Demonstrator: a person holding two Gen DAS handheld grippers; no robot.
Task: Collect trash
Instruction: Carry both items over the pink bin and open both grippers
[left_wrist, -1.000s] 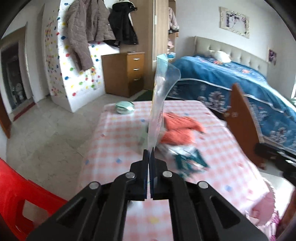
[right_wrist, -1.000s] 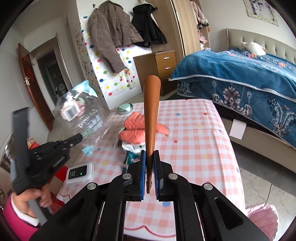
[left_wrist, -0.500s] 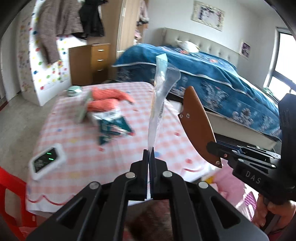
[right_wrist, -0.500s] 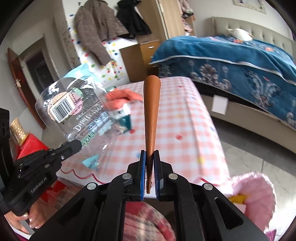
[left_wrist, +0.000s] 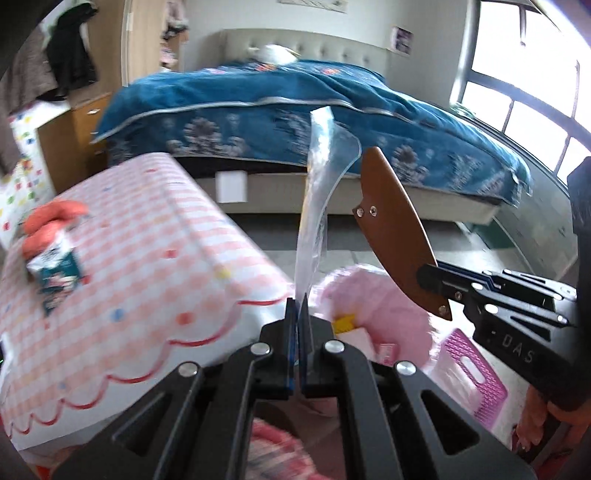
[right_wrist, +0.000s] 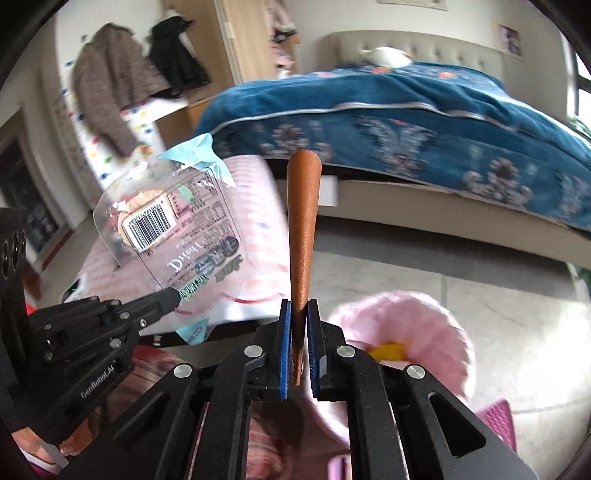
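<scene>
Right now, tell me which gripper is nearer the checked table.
Left. The left gripper, shut on the clear wrapper, is beside the table edge; the right gripper, holding the brown piece, is farther off, by the pink fluffy item.

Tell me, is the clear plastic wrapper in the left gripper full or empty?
Empty: the clear wrapper is flat and see-through, pinched in the left gripper.
</scene>
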